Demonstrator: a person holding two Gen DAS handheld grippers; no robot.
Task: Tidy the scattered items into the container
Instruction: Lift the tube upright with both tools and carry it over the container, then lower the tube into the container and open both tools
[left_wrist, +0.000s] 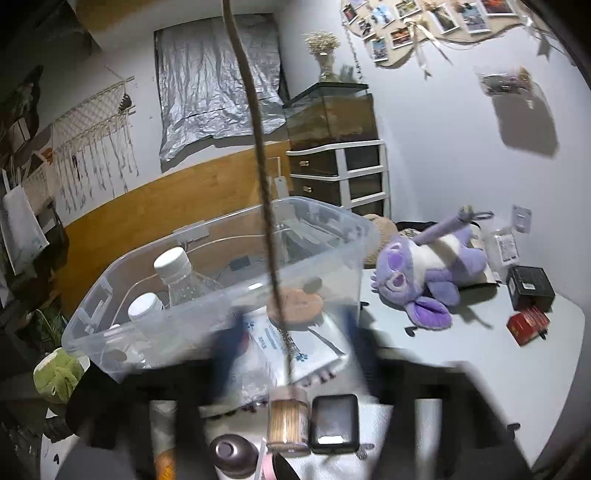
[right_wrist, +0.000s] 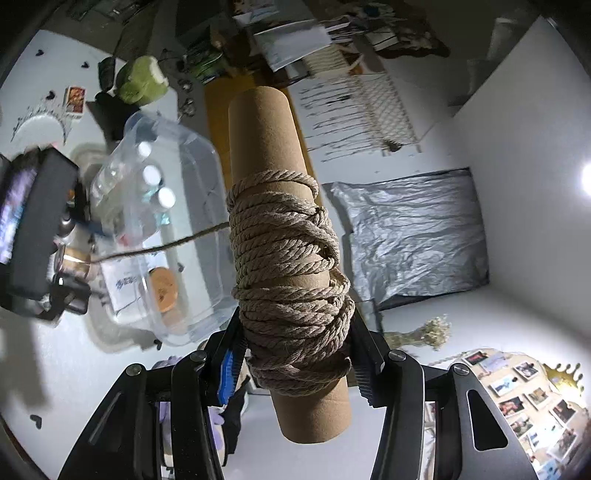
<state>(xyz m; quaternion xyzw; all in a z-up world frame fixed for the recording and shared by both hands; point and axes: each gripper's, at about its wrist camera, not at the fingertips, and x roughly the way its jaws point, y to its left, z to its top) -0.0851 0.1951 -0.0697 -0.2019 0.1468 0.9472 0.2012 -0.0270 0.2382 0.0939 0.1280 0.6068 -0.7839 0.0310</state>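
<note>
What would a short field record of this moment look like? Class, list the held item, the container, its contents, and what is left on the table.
held item: cardboard tube wound with twine, clamped in the right claw
loose end: a twine strand trails down towards the left claw, whose jaws are blurred
container: clear plastic bin on the table
in the bin: white-capped bottles, a brown round item, a printed packet
left out: purple plush toy, black box, red box
</note>
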